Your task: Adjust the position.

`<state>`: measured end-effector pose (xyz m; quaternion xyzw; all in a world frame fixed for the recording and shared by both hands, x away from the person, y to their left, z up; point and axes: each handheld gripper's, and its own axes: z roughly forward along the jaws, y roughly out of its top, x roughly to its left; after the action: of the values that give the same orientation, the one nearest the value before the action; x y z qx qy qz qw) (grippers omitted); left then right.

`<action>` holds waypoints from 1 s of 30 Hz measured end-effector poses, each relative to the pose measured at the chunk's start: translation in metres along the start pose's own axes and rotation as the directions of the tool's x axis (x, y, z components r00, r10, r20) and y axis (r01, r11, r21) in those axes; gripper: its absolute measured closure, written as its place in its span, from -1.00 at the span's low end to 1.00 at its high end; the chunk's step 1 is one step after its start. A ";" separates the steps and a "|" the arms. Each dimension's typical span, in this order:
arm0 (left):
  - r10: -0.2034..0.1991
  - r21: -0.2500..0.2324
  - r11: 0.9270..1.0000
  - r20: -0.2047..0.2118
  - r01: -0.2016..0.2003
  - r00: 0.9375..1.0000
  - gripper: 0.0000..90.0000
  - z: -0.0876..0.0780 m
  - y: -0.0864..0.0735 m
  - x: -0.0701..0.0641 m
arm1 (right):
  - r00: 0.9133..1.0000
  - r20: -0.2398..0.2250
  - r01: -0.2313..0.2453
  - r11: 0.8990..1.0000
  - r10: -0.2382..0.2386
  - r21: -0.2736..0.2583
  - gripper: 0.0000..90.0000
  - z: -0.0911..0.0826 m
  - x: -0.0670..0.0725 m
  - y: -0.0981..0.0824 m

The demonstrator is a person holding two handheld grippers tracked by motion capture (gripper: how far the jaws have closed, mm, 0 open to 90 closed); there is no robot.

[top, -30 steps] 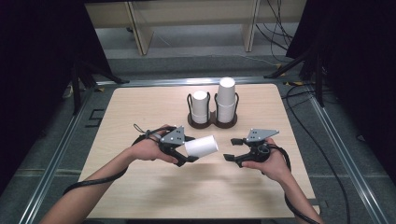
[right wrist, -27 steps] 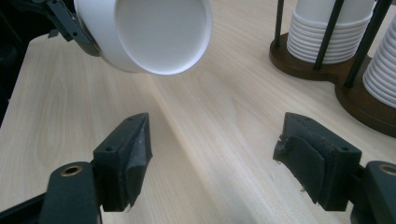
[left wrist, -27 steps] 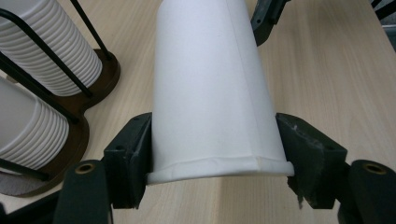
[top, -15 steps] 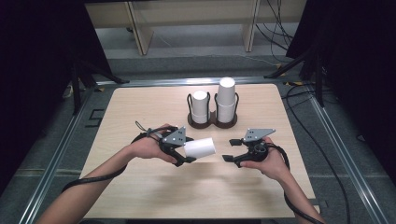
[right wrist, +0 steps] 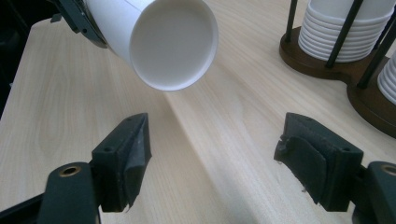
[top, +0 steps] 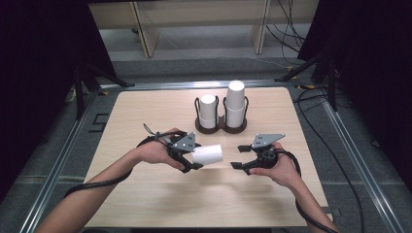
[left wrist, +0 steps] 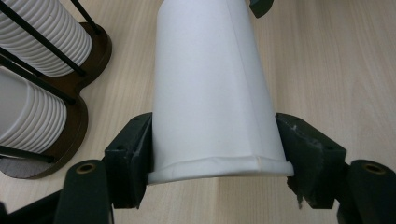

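My left gripper (top: 194, 158) is shut on a white paper cup (top: 208, 154), held on its side just above the table. In the left gripper view both pads (left wrist: 133, 154) press the cup (left wrist: 212, 88) near its rolled rim. The cup's base points to the right, toward my right gripper (top: 236, 157), which stands open a short way off with nothing between its jaws. The right gripper view shows the cup's recessed base (right wrist: 173, 44) ahead and above the gap of that gripper (right wrist: 215, 163), apart from both pads.
A dark wooden two-slot cup holder (top: 221, 127) stands at the back middle of the table. It holds a shorter stack of white cups (top: 209, 110) and a taller one (top: 235, 104). Bare tabletop (top: 145, 204) lies in front of both hands.
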<state>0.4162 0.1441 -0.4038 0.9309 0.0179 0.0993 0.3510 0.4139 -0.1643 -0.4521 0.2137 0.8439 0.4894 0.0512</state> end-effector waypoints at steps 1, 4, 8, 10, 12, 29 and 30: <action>0.004 0.010 1.000 0.006 -0.004 1.000 -0.31 0.000 0.000 0.000 | 1.000 0.002 0.011 1.000 -0.011 0.000 -0.45 0.000 -0.001 0.001; 0.002 0.015 1.000 0.015 -0.002 1.000 -0.30 0.001 0.001 -0.001 | 1.000 -0.007 0.006 1.000 -0.006 0.011 -0.46 0.001 0.000 0.001; 0.013 0.038 0.999 0.032 -0.015 0.999 -0.30 0.002 0.001 -0.001 | 0.999 -0.011 0.036 0.999 -0.036 0.022 -0.47 0.003 -0.001 0.002; 0.029 0.057 0.998 0.039 -0.031 0.999 -0.30 0.002 0.001 -0.001 | 0.999 -0.013 0.047 0.998 -0.046 0.029 -0.48 0.004 -0.001 0.003; 0.031 0.061 0.998 0.042 -0.034 0.999 -0.30 0.002 0.001 -0.001 | 0.998 -0.015 0.056 0.998 -0.056 0.031 -0.48 0.004 -0.001 0.003; 0.072 0.157 0.984 0.086 -0.085 0.994 -0.29 0.002 0.011 -0.001 | 0.994 -0.046 0.105 0.991 -0.102 0.077 -0.51 0.009 0.003 0.008; 0.073 0.161 0.983 0.088 -0.087 0.993 -0.29 0.003 0.012 -0.001 | 0.994 -0.050 0.103 0.992 -0.100 0.078 -0.51 0.009 0.004 0.008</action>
<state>0.4155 0.1334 -0.3980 0.9600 -0.0256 0.0735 0.2690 0.4158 -0.1516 -0.4493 0.1611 0.8737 0.4566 0.0479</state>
